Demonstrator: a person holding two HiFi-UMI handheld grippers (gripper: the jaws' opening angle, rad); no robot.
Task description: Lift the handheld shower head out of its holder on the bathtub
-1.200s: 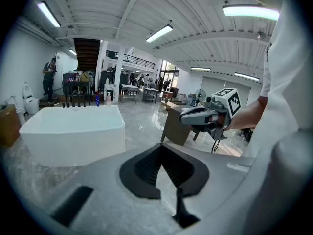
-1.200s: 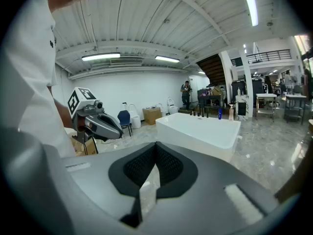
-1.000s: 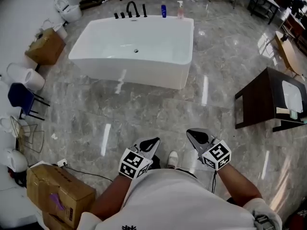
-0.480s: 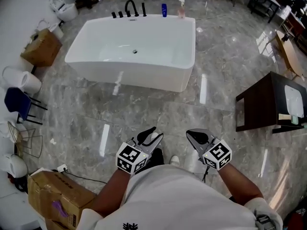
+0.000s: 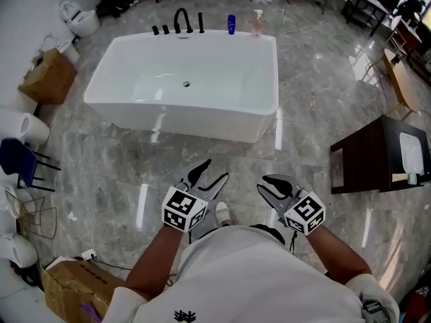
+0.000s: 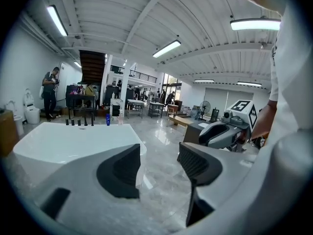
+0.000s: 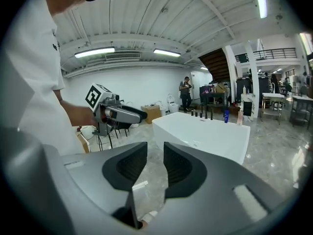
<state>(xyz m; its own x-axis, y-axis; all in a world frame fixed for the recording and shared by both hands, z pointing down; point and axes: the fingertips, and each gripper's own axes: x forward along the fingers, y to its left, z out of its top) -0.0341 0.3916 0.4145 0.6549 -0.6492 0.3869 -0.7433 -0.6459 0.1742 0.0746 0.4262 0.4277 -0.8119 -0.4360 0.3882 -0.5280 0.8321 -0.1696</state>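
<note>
The white tub (image 5: 259,73) fills the upper middle of the head view, on a grey marble floor (image 5: 202,153). On its far rim, at the top of the frame, is a row of black fittings. The curved spout (image 5: 180,17) is among them, and just to its right the slim shower head (image 5: 201,23) stands upright in its holder. Further right along the same rim are a blue bottle (image 5: 231,24) and a clear pump bottle (image 5: 256,23). Both grippers are low in the frame, close to the person's white shirt and well apart from the tub. The left gripper (image 5: 215,169) sits at lower centre-left and points up the frame toward the tub's near wall. Its jaws have just been opening and now stand wide apart, and in its own view only bare floor shows between the pads. The right gripper (image 5: 261,184) is at lower centre-right, beside the left one without touching it. Its jaws have also just been opening. They now show a narrower gap, again with nothing in it but floor. A dark table (image 5: 367,150) stands at the right edge, a cardboard box (image 5: 46,78) at the upper left, and a blue chair (image 5: 15,159) at the left edge.
</note>
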